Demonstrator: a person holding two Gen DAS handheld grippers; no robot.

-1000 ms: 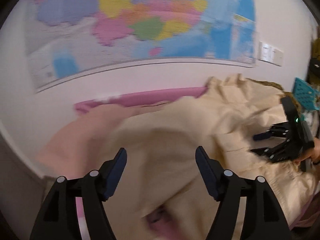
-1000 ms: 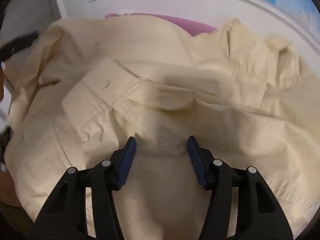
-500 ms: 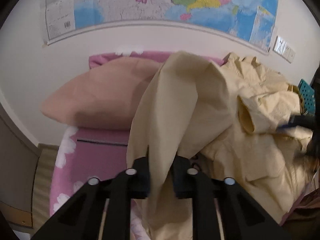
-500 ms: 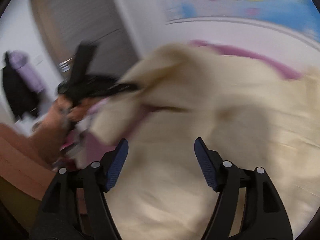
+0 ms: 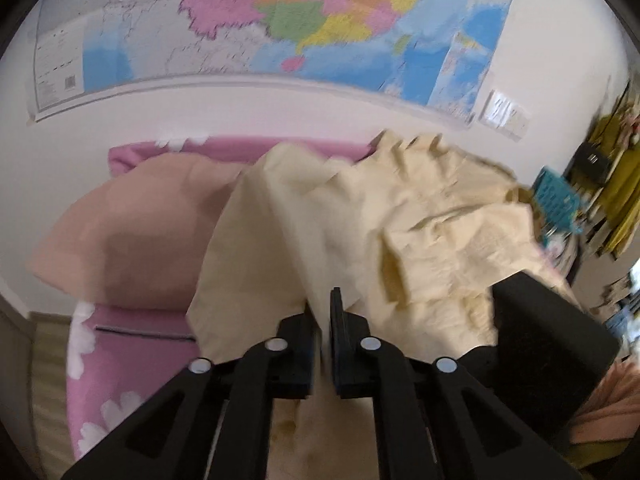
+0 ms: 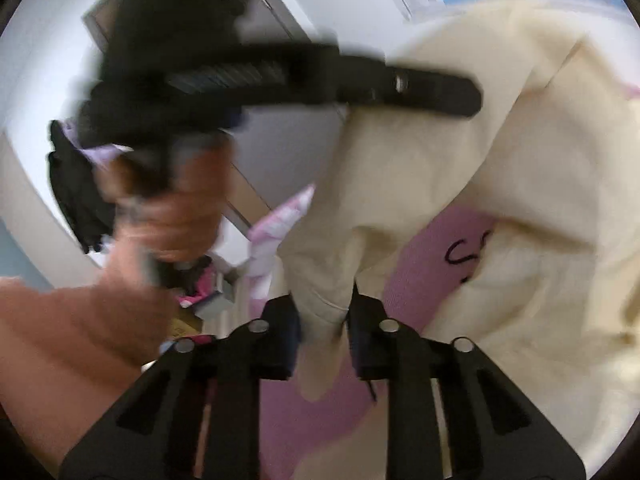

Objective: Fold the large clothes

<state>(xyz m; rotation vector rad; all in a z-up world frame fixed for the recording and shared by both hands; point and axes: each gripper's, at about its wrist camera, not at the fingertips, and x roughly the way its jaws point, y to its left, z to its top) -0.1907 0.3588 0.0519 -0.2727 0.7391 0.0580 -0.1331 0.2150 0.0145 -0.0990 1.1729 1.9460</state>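
step: lifting the shirt [image 5: 400,216] off the bed [image 5: 132,364]
left fingers [image 5: 323,316]: clamped on cloth
right fingers [image 6: 325,316]: closing on a cuff
next: spread flat

The shirt [image 5: 420,216] I held was matt, creased cream cloth, soft and woven. My left gripper [image 5: 325,312] and right gripper [image 6: 324,316] were matt black plastic with bright metal pins. The bedsheet [image 5: 120,360] was smooth pink printed cloth, the pillow [image 5: 132,232] matt peach cloth, and the wall map [image 5: 280,20] slightly glossy paper.
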